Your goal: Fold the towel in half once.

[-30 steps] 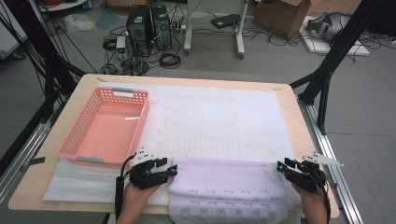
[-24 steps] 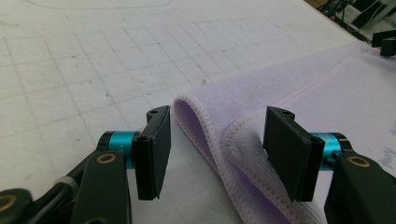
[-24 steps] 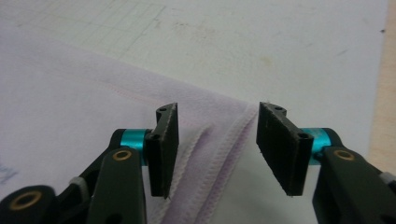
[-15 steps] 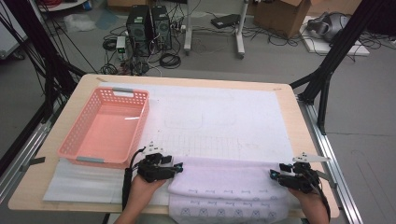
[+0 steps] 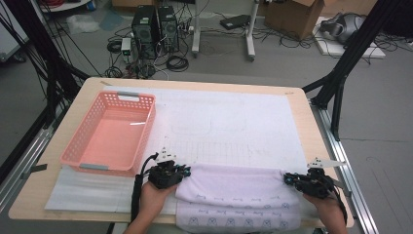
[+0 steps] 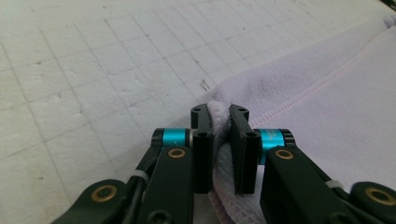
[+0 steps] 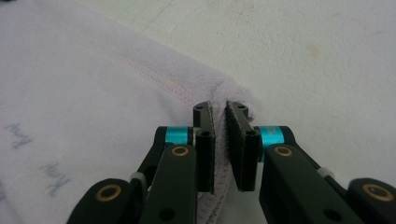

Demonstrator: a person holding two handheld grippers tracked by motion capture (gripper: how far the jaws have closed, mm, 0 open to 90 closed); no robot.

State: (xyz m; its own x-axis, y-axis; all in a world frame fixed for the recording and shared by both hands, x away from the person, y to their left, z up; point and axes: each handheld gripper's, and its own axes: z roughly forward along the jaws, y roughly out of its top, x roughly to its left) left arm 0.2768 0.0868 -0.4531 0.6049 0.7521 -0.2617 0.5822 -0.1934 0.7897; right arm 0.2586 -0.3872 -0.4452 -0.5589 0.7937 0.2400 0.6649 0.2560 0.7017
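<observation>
The pale lilac towel (image 5: 229,195) lies along the near edge of the white mat (image 5: 234,126), its front hanging over the table edge. The left gripper (image 6: 220,122) has just closed on the far left corner, cloth pinched between its jaws; the right gripper (image 7: 219,122) has just clamped the far right corner likewise. To fold well, lift both corners together, keep the edge taut and level, and avoid dragging toward the pink basket (image 5: 109,134)
</observation>
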